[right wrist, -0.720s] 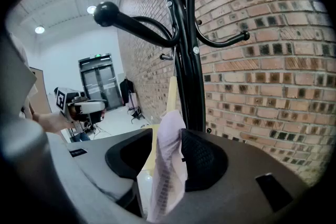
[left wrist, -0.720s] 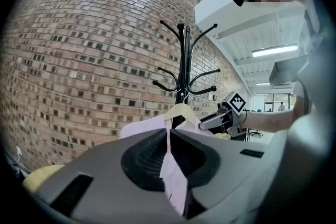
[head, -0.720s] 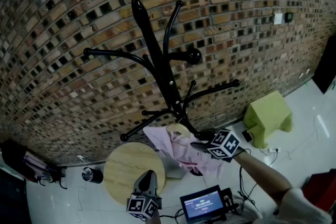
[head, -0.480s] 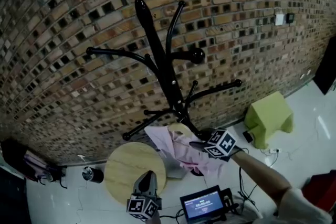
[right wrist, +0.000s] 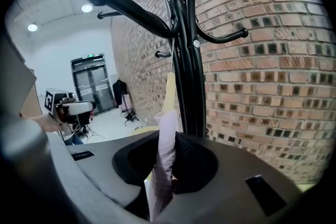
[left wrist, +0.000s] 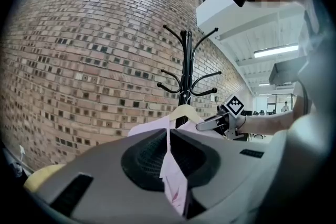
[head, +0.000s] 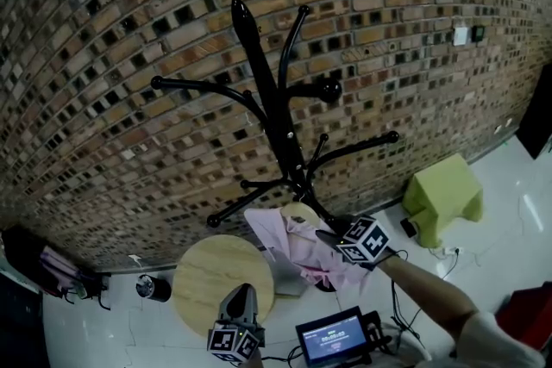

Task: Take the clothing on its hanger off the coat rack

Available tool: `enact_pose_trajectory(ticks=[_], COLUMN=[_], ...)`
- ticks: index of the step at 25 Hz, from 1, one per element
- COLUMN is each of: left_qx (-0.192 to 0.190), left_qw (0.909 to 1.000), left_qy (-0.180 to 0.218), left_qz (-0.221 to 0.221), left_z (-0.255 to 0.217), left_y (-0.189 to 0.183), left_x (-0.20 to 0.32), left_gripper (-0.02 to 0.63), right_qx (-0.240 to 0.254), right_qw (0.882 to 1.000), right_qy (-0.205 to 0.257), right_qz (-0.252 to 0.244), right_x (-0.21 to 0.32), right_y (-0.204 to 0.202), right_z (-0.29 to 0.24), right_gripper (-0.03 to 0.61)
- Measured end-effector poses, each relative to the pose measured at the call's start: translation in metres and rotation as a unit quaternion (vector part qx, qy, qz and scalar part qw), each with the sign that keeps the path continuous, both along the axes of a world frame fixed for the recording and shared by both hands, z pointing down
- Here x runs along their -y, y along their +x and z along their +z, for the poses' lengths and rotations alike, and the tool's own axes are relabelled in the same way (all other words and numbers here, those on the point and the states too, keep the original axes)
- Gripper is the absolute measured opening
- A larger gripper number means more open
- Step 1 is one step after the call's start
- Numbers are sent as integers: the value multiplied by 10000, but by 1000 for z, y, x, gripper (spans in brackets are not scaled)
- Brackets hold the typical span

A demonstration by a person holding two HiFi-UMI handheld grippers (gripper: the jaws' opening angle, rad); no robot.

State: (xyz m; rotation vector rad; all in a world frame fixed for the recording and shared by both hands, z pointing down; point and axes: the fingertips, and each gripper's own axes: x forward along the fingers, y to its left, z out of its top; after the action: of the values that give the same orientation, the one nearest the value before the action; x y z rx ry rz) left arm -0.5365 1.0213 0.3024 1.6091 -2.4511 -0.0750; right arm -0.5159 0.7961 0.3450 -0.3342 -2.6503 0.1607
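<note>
Two grippers are at work low in the head view. The left gripper (left wrist: 169, 136) is nearest to the person, and its jaws are closed on a thin fold of the pink shirt (head: 297, 250). Just beside it on the floor stands a small device with a lit screen (head: 332, 334). A round wooden table (head: 211, 280) is under and beyond the left gripper.

A little farther, the right gripper (right wrist: 167, 136) points slightly downward. Its jaws are pressed together on another fold of the same shirt. The shirt hangs on a pale hanger (left wrist: 185, 112), low and close beside the pole of the black coat rack (head: 274, 129). I cannot tell if the hook of the hanger sits on a peg.

The rack stands on a white floor (head: 509, 211) with its curved arms spreading above the shirt. To the right of it is a green stool (head: 442, 190), well apart from the shirt. A dark cylinder (head: 155, 287) lies on the floor left of the table. Behind everything is a brick wall (head: 129, 30).
</note>
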Motion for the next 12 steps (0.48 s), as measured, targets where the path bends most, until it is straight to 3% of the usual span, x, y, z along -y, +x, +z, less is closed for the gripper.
enact_pose_trajectory(ticks=[12], left_qx=[89], left_qw=[9999], left_qy=[86], left_qz=[15], left_z=[0], left_y=[1], left_x=[-8], left_gripper=[29], right_qx=[60], right_qw=[9982], right_qy=[-535], right_qz=[270], right_x=[-7], right_y=[11], right_z=[-13], right_gripper=[41])
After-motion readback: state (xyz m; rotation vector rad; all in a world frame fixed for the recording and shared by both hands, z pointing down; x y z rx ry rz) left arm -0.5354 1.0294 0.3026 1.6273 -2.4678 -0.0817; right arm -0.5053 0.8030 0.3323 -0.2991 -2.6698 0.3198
